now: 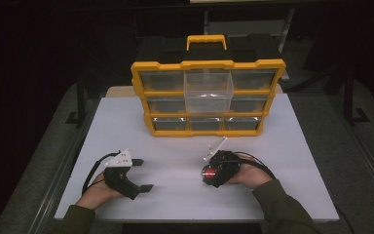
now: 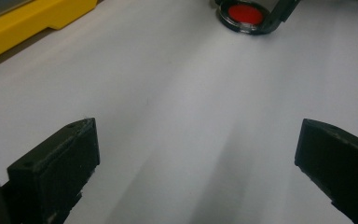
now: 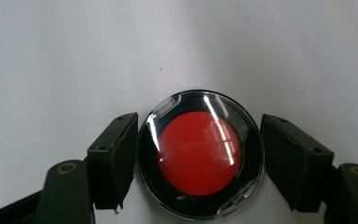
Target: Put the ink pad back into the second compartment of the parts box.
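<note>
A round black case with a red middle and a clear lid [image 3: 199, 154] lies on the white table [image 1: 126, 126], right of centre near the front [image 1: 209, 172]. My right gripper [image 3: 198, 128] has one jaw against each side of the case and is shut on it. My left gripper [image 1: 144, 174] rests at the front left, its jaws wide open with nothing between them [image 2: 198, 130]. In the left gripper view the red case [image 2: 245, 15] shows far off at the top, with a right jaw beside it.
A yellow parts organizer [image 1: 208, 66] with clear drawers and a black-and-yellow handle stands at the back middle of the table. Its top middle drawer [image 1: 208, 90] is pulled out. Its yellow base corner [image 2: 28, 23] is ahead of the left gripper.
</note>
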